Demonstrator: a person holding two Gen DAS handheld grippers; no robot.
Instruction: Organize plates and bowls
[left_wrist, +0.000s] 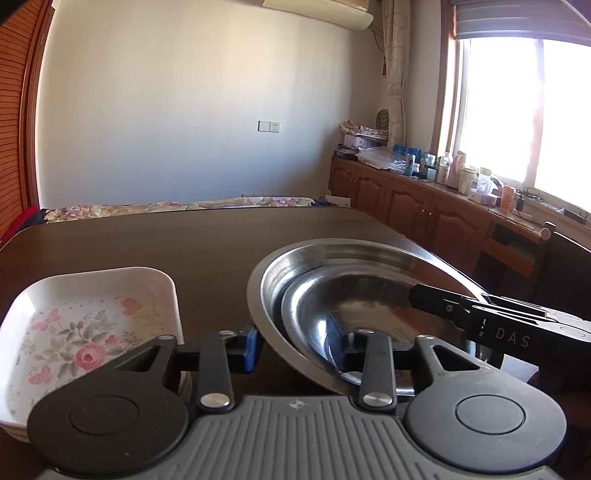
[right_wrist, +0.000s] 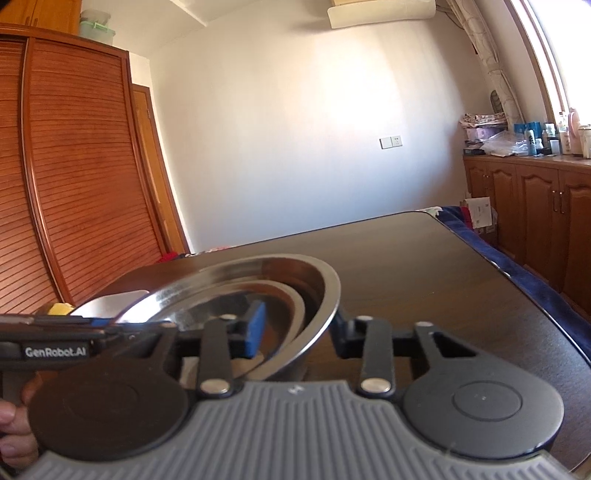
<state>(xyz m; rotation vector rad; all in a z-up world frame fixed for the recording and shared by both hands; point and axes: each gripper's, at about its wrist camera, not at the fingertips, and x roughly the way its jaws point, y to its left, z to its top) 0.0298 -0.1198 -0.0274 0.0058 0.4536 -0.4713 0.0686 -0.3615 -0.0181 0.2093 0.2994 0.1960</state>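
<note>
Two nested steel bowls (left_wrist: 354, 291), one floral white tray (left_wrist: 85, 325), two grippers (left_wrist: 295, 349), one table (left_wrist: 147, 240).

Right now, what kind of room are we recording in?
Probably a bedroom at home used as a workspace: a bed with a floral cover sits behind the dark table, a slatted wooden wardrobe fills one wall, and toiletry bottles crowd the window cabinets.

Bare dark table (left_wrist: 184, 243) lies open beyond the nested steel bowls (left_wrist: 351, 291), while a floral tray (left_wrist: 92, 317) blocks the left.
</note>
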